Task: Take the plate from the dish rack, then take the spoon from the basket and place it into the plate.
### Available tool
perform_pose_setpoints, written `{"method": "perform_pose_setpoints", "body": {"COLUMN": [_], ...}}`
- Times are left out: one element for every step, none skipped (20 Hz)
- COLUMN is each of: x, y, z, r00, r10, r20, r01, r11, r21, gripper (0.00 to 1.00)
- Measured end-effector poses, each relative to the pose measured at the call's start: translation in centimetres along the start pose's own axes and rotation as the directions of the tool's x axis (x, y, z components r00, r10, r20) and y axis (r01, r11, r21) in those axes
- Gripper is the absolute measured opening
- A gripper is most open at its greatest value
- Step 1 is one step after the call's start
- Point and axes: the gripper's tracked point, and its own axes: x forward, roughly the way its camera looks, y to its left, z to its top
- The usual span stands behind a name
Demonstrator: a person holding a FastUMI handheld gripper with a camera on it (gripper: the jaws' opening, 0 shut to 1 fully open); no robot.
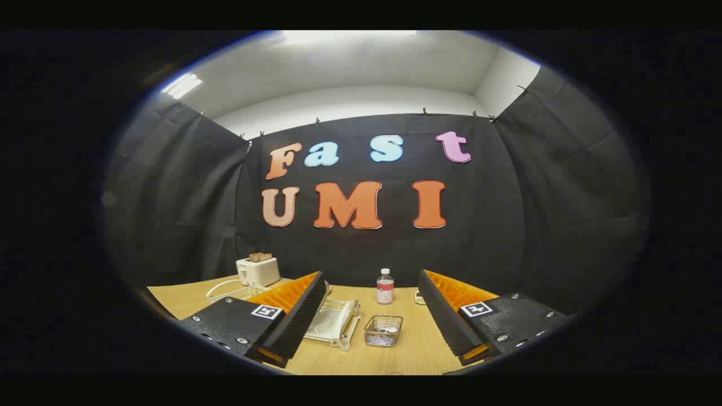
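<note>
The gripper [369, 299] is held well above the table [417, 349], looking forward and slightly down, with its two fingers [293, 316] spread wide and nothing between them but open air. Only the inner faces and the upper blocks of the fingers show; their lower ends are cut off. The hand that carries the gripper is out of sight.

Ahead of the fingers and below them, nearer the left finger, sits the rack [337, 324]. Its left part is hidden behind the left fingertip. The plate [330, 322] lies pale in the rack, partly covered by the wires and the fingertip, so its full outline is hard to make out.

Just right of the rack, between the two fingers, stands the wire basket [383, 330]. Something pale lies inside it, likely the spoon [388, 327], but it is too small and blurred to tell its shape or which way it points.

Beyond the basket, near the far table edge, a bottle [384, 286] stands upright. A small pale thing peeps out by the right fingertip, mostly hidden; what it is cannot be told. Beyond the left finger, a toaster [258, 270] stands with brown slices in its slots, and a white cord [225, 290] loops on the table in front of it, partly behind the left finger.
</note>
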Motion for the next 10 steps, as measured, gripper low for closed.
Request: {"method": "perform_pose_setpoints", "body": {"x": [-0.02,-0.04,0.0,0.03,-0.04,-0.08,-0.15,-0.15,-0.08,-0.09], "y": [0.17,0.29,0.34,0.35,0.32,0.29,0.27,0.18,0.03,-0.13], "z": [-0.01,-0.03,0.06,0.12,0.16,0.11,0.03,-0.1,-0.19,-0.25], "r00": [1.0,1.0,1.0,1.0,1.0,1.0,1.0,1.0,1.0,1.0], "r10": [0.005,0.012,0.016,0.018,0.019,0.02,0.023,0.022,0.019,0.016], "r20": [-0.003,-0.004,-0.002,0.0,0.002,0.004,0.004,0.003,0.001,-0.003], "r01": [-0.005,-0.012,-0.015,-0.018,-0.019,-0.02,-0.023,-0.022,-0.019,-0.016], "r11": [1.0,1.0,1.0,1.0,1.0,1.0,1.0,1.0,1.0,1.0], "r21": [0.005,0.01,0.013,0.014,0.015,0.015,0.012,0.007,0.006,0.01], "gripper": [0.99,0.99,0.99,0.99,0.99,0.99,0.99,0.99,0.99,0.99]}}
